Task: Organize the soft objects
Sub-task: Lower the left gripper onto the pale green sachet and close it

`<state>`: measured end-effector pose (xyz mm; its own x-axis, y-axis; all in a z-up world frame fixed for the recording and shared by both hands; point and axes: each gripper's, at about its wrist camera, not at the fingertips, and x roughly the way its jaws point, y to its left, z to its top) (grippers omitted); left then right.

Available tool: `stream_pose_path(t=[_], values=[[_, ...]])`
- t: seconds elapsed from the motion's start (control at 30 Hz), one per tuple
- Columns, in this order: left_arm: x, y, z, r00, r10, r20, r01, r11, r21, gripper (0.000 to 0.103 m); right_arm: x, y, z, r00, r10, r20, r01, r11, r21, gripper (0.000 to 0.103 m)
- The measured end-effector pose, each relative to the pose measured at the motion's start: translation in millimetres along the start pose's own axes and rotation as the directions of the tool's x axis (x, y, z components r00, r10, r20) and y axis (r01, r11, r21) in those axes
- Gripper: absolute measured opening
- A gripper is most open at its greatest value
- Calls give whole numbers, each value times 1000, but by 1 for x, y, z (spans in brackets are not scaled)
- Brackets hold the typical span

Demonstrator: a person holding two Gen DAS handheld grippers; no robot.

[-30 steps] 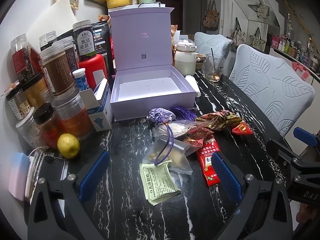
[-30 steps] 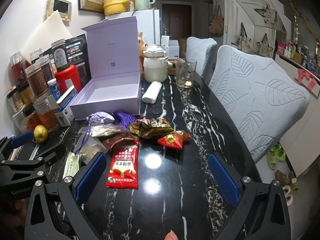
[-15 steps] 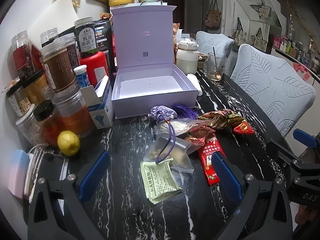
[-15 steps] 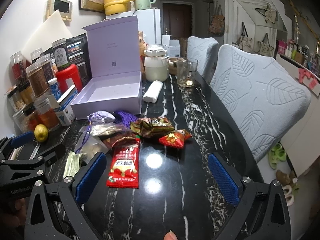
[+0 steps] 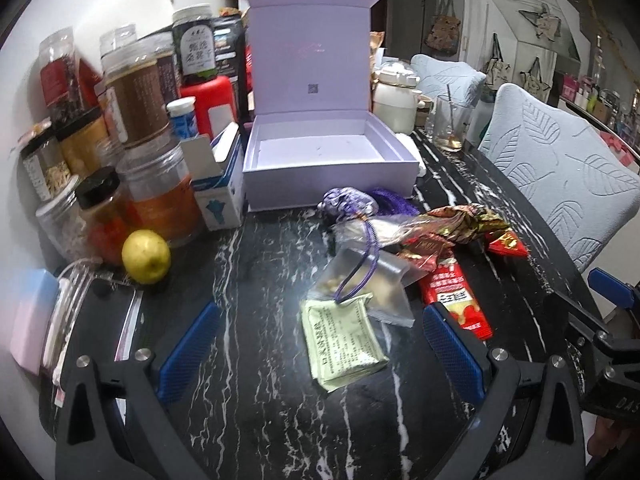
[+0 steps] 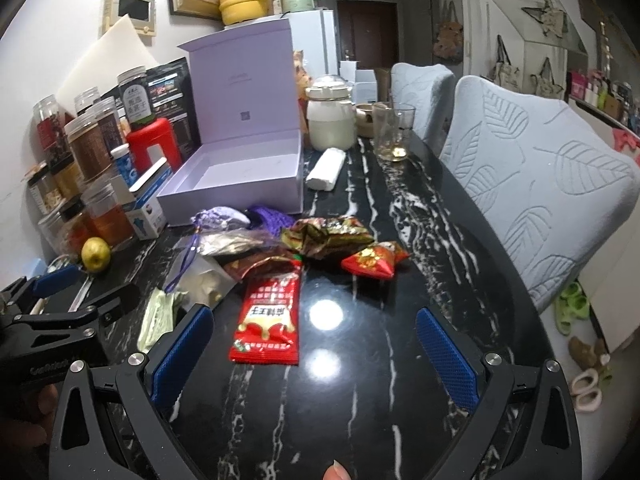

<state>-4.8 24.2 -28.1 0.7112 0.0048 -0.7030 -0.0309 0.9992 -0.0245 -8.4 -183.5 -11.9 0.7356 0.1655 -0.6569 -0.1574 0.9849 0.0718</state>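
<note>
Black marble table (image 5: 256, 360), left tool (image 5: 316, 344) and right tool (image 6: 312, 344) spread wide, empty, hovering low

wrist views face forward, sharing lavender box (image 5: 328, 168)

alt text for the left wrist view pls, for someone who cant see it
Open, empty left tongs hover over a black marble table, a pale green sachet between the tips. Behind it lie snack packets, a purple pouch and an open, empty lavender box; jars crowd the left.
</note>
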Motion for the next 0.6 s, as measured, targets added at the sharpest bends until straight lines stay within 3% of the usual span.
stream_pose_path(t=[0.2, 0.33, 0.6], values=[[15, 10, -10, 999, -8, -52, 6, 999, -32, 103, 12, 7, -8, 999, 42, -31, -43, 999, -17, 103], [28, 16, -15, 995, -50, -87, 43, 996, -73, 103, 19, 11, -13, 997, 66, -44, -67, 997, -23, 103], [50, 12, -19, 987, -91, -129, 80, 993, -92, 103, 34, 10, -21, 994, 69, -80, -71, 997, -22, 103]])
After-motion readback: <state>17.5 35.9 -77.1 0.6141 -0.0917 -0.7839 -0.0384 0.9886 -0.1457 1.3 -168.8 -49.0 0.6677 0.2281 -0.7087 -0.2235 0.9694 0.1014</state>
